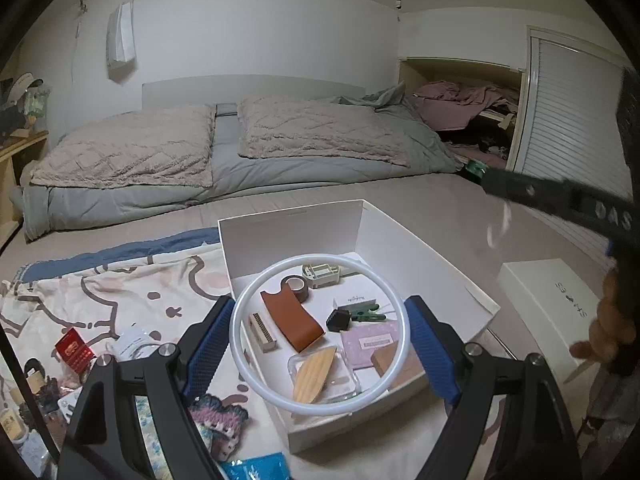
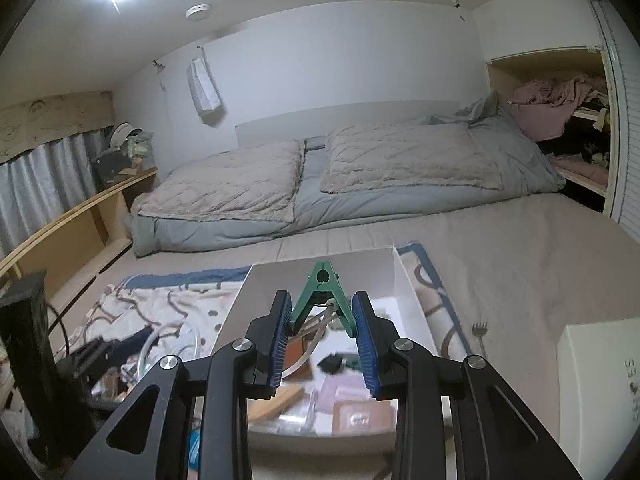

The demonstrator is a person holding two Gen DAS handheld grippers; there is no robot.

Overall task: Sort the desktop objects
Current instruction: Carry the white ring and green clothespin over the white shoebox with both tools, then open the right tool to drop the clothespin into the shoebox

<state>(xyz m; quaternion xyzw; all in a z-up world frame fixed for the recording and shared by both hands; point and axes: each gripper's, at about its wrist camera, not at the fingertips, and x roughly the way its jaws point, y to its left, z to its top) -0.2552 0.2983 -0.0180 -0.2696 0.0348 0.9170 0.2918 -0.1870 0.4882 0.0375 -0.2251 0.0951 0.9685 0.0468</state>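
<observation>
My left gripper (image 1: 320, 312) is shut on a large white ring (image 1: 240, 344), its blue pads pressing on the ring's two sides. The ring hangs over an open white box (image 1: 288, 216) that holds a brown leather piece (image 1: 292, 320), a tape roll (image 1: 295, 285), a green clip (image 1: 366, 314), a pink card (image 1: 370, 340) and a wooden boat shape (image 1: 314, 374). My right gripper (image 2: 321, 298) is shut on a green clothespin (image 2: 322, 276), held above the same box (image 2: 320, 264). In the left wrist view it is the dark arm (image 1: 560, 200) at the right.
The box sits on a patterned cloth (image 1: 120, 292) on a bed. Small loose items (image 1: 72, 352) lie at the left on the cloth. A white lid (image 1: 548, 300) lies to the right of the box, and a fork (image 2: 479, 330) rests on the bedding. A hand (image 1: 612, 336) shows at the right edge.
</observation>
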